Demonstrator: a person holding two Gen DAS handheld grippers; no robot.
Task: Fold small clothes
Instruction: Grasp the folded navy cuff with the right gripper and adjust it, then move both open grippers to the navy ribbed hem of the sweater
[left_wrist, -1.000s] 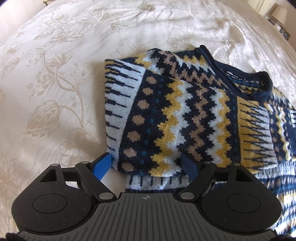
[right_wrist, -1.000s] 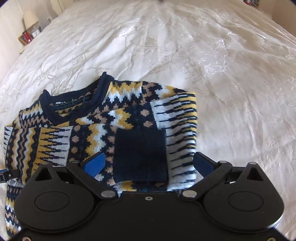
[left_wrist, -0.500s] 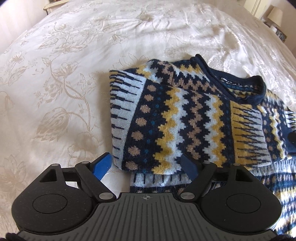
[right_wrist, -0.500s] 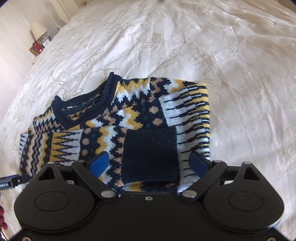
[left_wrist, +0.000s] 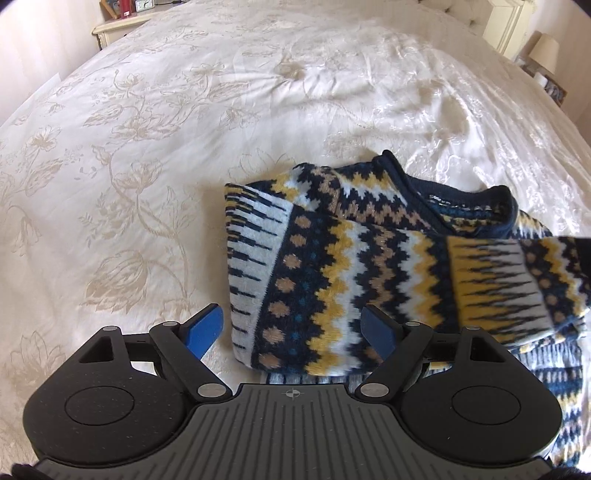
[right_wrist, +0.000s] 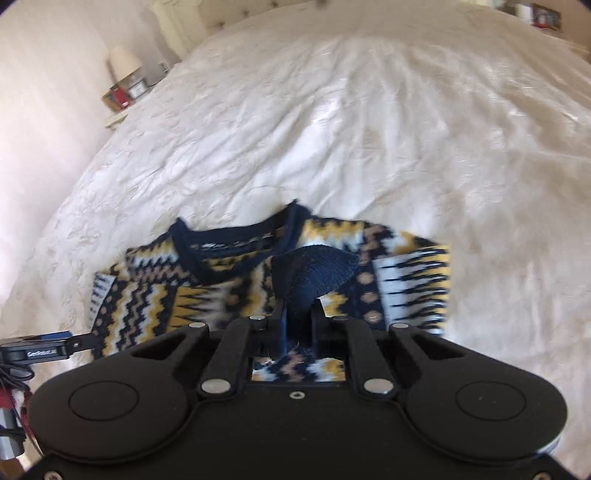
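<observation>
Right jaws: just closed, now pinched tight on the navy cuff (right_wrist: 314, 273) of the sleeve; right gripper (right_wrist: 298, 325) holds the ribbed knit bunched up between the pads, fabric fanning out above them.
Left jaws: wide apart, nothing pressed; left gripper (left_wrist: 293, 328) hangs over the near left corner of the sweater (left_wrist: 332, 273), blue fingers (left_wrist: 205, 326) straddling the folded edge, apparently without contact.
Sweater: patterned knit in navy, mustard, white and tan, lying on the cream floral bedspread (left_wrist: 129, 166), neckline (right_wrist: 229, 236) away from both grippers, sleeves folded across the front.
Long axis: sleeve runs across the body, side to side; body itself runs from the grippers toward the collar.
Bearing from jaws: cuff already inside the right jaws; remaining cloth lies ahead and to the left of them.
Nearer hand: right, by virtue of the grip; left closer to the outer folded edge.
Likely hinge of next move: judging by the lifted cuff, carrying the sleeve across or back along its own line, with the left free to pin the fold.
Writing: neck label (left_wrist: 441, 201) present, lettering too small to read; white text on the left gripper's side seen from the right wrist, blurred, not legible.
Surroundings: lamp (right_wrist: 123, 61) and bedside clutter far off.
</observation>
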